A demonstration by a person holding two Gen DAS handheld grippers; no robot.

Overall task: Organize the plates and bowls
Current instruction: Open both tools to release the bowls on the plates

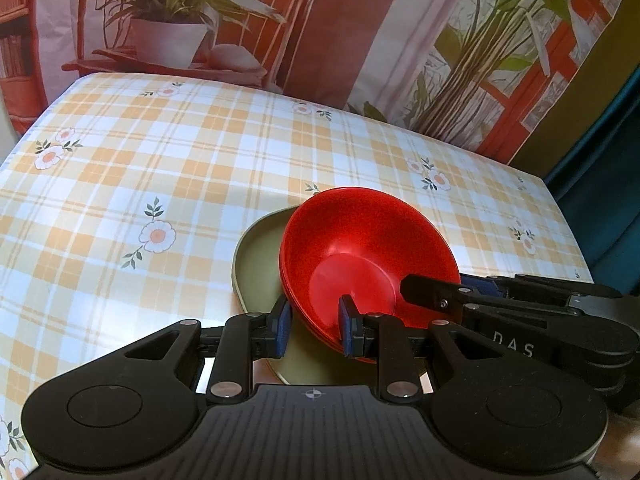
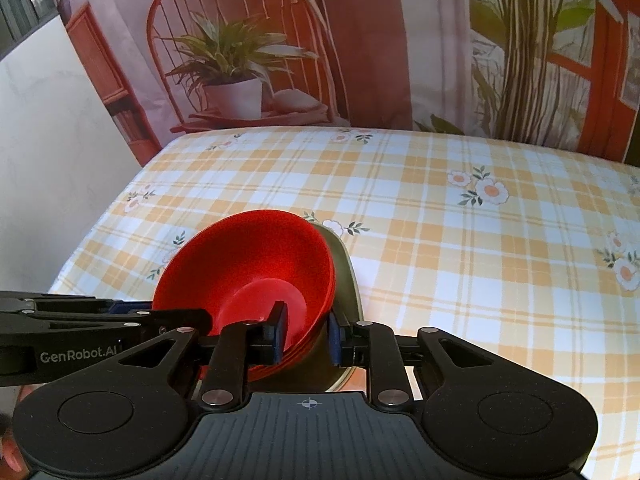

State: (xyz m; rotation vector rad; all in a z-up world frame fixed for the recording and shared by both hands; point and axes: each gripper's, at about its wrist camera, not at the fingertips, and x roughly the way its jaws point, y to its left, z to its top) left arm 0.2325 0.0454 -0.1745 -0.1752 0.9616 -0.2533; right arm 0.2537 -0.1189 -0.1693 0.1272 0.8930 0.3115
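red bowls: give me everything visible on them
The red bowls are a nested stack, several rims showing at the near edge, glossy and plastic-looking, empty, with a flat round base inside. The stack sits tilted on an olive-green plate on the checked tablecloth. Both tongs straddle its near wall, one finger inside and one outside: left tongs and right tongs. Whether the pads actually press the wall is unclear.
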